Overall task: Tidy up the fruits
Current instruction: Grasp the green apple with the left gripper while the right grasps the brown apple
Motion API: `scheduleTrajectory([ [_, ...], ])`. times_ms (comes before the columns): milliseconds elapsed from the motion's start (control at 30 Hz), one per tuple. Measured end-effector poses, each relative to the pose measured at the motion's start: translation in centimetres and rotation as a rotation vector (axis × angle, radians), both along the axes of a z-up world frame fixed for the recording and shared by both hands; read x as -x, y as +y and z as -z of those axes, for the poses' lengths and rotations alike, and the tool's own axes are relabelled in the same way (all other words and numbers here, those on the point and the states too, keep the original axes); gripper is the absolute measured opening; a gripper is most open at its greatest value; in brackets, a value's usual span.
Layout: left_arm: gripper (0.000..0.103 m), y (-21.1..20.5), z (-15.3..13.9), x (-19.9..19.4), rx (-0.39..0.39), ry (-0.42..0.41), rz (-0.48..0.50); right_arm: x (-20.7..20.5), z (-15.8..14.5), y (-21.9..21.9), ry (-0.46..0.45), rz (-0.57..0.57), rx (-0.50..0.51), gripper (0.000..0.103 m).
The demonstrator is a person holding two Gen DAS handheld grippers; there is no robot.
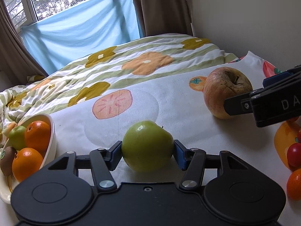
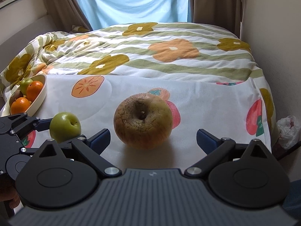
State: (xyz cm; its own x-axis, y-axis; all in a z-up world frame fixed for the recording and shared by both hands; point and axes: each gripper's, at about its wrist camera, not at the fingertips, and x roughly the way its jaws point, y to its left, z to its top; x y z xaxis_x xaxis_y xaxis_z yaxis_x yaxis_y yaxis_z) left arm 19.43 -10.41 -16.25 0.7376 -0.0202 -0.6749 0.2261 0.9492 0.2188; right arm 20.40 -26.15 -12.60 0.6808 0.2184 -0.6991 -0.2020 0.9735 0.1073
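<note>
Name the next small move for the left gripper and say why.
Probably lift the green apple straight up off the cloth. The left gripper has its blue pads against both sides of it, and the white bowl holding oranges and another green fruit sits close by on the left.

The right gripper [image 2: 153, 138] stands wide around a brown apple [image 2: 143, 120], not touching. The left gripper [image 2: 56, 130] clasps a green apple [image 2: 64, 126].
</note>
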Motion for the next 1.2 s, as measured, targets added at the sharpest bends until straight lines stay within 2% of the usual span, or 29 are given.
scheduleTrajectory([
  [300, 0.061, -0.1, -0.1, 0.4, -0.001, 0.002, -0.003, -1.0, 0.6, 1.2, -0.003, -0.025, 0.016, 0.103],
  [367, 0.061, 0.0, -0.1, 0.5, -0.001, 0.004, -0.004, -1.3, 0.9, 1.4, 0.001, -0.033, 0.022, 0.095],
  [467, 0.061, 0.0, -0.1, 0.7, 0.000, 0.004, -0.006, -1.5, 1.1, 1.7, 0.008, -0.033, 0.025, 0.092],
  [867, 0.061, 0.5, -0.2, 1.8, 0.011, 0.011, -0.023, -1.3, 1.2, 1.9, -0.007, -0.022, 0.035, 0.090],
  [1200, 0.061, 1.8, -1.8, 3.8, 0.047, -0.008, -0.072, 0.3, -0.9, 2.6, -0.024, -0.032, 0.009, 0.090],
])
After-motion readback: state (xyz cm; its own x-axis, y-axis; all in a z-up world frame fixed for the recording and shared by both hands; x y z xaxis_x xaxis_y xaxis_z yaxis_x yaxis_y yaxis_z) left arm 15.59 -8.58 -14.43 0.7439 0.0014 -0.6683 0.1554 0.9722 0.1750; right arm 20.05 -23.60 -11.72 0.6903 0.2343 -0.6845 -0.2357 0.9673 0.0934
